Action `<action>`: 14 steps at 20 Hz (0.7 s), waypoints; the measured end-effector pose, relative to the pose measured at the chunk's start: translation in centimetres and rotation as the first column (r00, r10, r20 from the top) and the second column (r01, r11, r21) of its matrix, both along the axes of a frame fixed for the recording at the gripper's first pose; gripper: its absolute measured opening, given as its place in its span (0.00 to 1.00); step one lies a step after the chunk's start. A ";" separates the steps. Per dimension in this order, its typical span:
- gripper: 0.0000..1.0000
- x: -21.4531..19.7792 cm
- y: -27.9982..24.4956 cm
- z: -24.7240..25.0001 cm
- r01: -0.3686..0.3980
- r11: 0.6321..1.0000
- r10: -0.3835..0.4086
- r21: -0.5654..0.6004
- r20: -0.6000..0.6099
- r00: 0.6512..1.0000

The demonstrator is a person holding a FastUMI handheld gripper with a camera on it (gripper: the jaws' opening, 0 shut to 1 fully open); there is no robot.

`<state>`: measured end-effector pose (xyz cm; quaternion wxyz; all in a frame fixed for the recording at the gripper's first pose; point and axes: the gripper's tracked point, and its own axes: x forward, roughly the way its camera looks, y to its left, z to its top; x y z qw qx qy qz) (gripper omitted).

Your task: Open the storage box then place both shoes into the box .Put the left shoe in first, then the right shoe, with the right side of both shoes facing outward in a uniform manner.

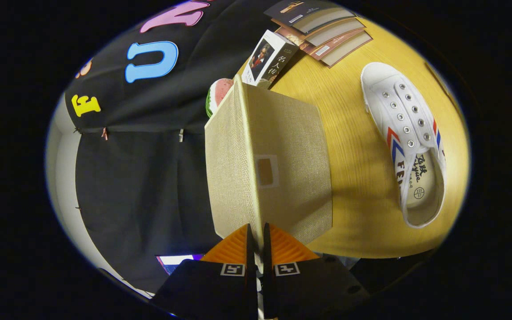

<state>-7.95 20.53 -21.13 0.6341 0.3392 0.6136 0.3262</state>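
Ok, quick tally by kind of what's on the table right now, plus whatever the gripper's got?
Box lid, pinched at its edge by the gripper: 1
White shoe: 1
Books, one upright, three fanned: 4
Watermelon slice: 1
Total: 7

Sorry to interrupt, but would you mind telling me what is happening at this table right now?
A person's handheld gripper is shut on the edge of the beige fabric storage box lid, holding it lifted. A white canvas shoe lies on the yellow wooden table beside it, not yet packed. Beyond the lid sit a small book, a watermelon slice toy and fanned booklets.
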 end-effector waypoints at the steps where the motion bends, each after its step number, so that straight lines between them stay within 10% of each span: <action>1: 0.10 -0.1 0.4 -0.1 0.010 1.000 -0.010 -0.014 0.010 1.000; 14: 0.05 0.7 3.8 9.2 0.045 0.999 -0.047 0.015 0.210 0.977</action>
